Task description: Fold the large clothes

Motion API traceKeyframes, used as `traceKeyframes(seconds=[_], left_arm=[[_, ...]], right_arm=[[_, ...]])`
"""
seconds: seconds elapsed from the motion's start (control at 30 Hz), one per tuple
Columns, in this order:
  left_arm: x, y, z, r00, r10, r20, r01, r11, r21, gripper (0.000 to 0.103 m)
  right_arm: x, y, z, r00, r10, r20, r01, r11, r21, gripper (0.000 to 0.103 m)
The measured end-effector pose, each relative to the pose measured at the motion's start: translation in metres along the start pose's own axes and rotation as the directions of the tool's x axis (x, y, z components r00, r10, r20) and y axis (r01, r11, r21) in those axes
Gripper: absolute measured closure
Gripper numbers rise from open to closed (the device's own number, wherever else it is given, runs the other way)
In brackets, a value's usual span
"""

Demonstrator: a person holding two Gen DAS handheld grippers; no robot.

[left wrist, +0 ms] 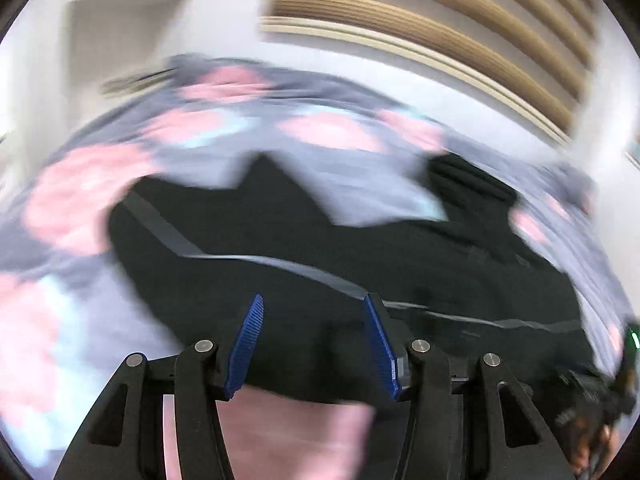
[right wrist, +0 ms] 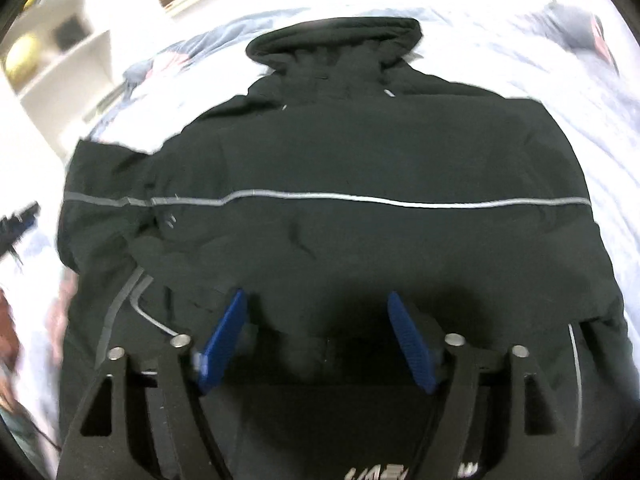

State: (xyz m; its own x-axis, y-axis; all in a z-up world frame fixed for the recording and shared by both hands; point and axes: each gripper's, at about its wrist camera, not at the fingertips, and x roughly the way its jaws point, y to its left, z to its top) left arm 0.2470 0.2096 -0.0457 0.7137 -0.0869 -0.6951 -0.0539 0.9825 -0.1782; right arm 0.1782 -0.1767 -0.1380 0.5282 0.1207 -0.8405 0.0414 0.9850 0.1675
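Black jacket (right wrist: 340, 152) spread flat on a floral bedspread (left wrist: 100, 184), collar at the far end — grey stripe (right wrist: 400, 201) across it. Left gripper (left wrist: 312, 344) and right gripper (right wrist: 316, 340) both spread above the fabric, pinching nothing. Writing at the right view's bottom edge is unreadable.

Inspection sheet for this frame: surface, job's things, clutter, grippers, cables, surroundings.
Surface: bed cover with pink and pale blue patches, rumpled.
Job's things: black jacket spread flat, collar away from the camera, grey stripe across it.
Clutter: nothing seen on the bed beside the jacket.
Grippers: left gripper open, over the jacket's near edge, view blurred; right gripper open above the jacket's lower part, nothing between its fingers.
Cables: nothing seen.
Surroundings: white shelves, wooden slatted panel, white wall.
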Motion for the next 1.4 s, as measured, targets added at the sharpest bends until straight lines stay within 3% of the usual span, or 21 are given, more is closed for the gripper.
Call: traceKeyframes(seconds=[0.07,0.17,0.27,0.33,0.53,0.7,0.8,0.9,1.0,1.13,1.2,1.23,1.3,1.33,1.4], left_arm=[[0.003,0.053,0.001,0.998,0.06,0.016,-0.058,0.994,-0.097,0.049],[0.02,0.117,-0.006,0.992,0.122,-0.003,-0.12,0.971,-0.208,0.049],[0.039,0.162,-0.011,0.993,0.114,-0.01,-0.112,0.95,-0.293,0.049],[0.056,0.184,-0.007,0.999,0.051,0.003,-0.046,0.935,-0.352,0.045],[0.111,0.223,0.003,0.997,-0.072,0.004,0.064,0.846,-0.53,0.039],[0.147,0.228,0.016,0.996,-0.09,-0.008,0.071,0.834,-0.547,0.035],[0.157,0.226,0.026,0.998,-0.064,0.002,0.055,0.843,-0.534,0.036],[0.165,0.216,0.034,0.998,-0.065,0.002,0.058,0.867,-0.495,0.073],[0.149,0.205,0.036,0.999,-0.02,0.029,0.031,0.888,-0.459,0.084],[0.091,0.195,0.028,0.982,0.156,0.106,-0.087,0.873,-0.479,0.085],[0.062,0.196,0.024,0.945,0.312,0.098,-0.225,0.838,-0.498,0.085],[0.059,0.198,0.023,0.937,0.342,0.077,-0.26,0.827,-0.499,0.085],[0.074,0.202,0.021,0.922,0.383,-0.05,-0.359,0.802,-0.478,0.085],[0.087,0.202,0.018,0.906,0.403,-0.125,-0.414,0.791,-0.45,0.085],[0.095,0.194,0.015,0.89,0.429,-0.155,-0.453,0.794,-0.406,0.085]], right_arm=[[0.014,0.0,-0.011,1.0,0.009,0.029,-0.008,0.999,-0.031,0.013],[0.016,0.002,-0.021,0.996,0.016,0.09,-0.01,0.998,-0.059,0.01],[0.021,0.005,-0.022,0.995,0.005,0.103,0.003,0.997,-0.079,0.008],[0.024,0.004,-0.023,0.994,0.009,0.107,0.0,0.997,-0.084,0.007],[0.027,0.002,-0.027,0.992,0.031,0.12,-0.021,0.996,-0.086,0.005],[0.028,0.002,-0.031,0.991,0.04,0.128,-0.03,0.996,-0.084,0.004],[0.029,0.003,-0.031,0.991,0.039,0.13,-0.028,0.996,-0.087,0.002],[0.032,0.006,-0.031,0.991,0.039,0.124,-0.027,0.995,-0.1,0.0],[0.032,0.008,-0.031,0.992,0.032,0.124,-0.019,0.994,-0.104,0.0],[0.032,0.008,-0.031,0.992,0.03,0.124,-0.017,0.994,-0.105,0.0],[0.032,0.007,-0.031,0.992,0.031,0.123,-0.018,0.994,-0.104,0.0],[0.032,0.007,-0.031,0.992,0.031,0.123,-0.018,0.994,-0.105,0.0],[0.032,0.007,-0.031,0.992,0.03,0.124,-0.018,0.994,-0.104,0.0],[0.032,0.008,-0.031,0.992,0.03,0.123,-0.018,0.994,-0.104,0.0],[0.032,0.007,-0.03,0.992,0.03,0.123,-0.017,0.994,-0.104,0.0]])
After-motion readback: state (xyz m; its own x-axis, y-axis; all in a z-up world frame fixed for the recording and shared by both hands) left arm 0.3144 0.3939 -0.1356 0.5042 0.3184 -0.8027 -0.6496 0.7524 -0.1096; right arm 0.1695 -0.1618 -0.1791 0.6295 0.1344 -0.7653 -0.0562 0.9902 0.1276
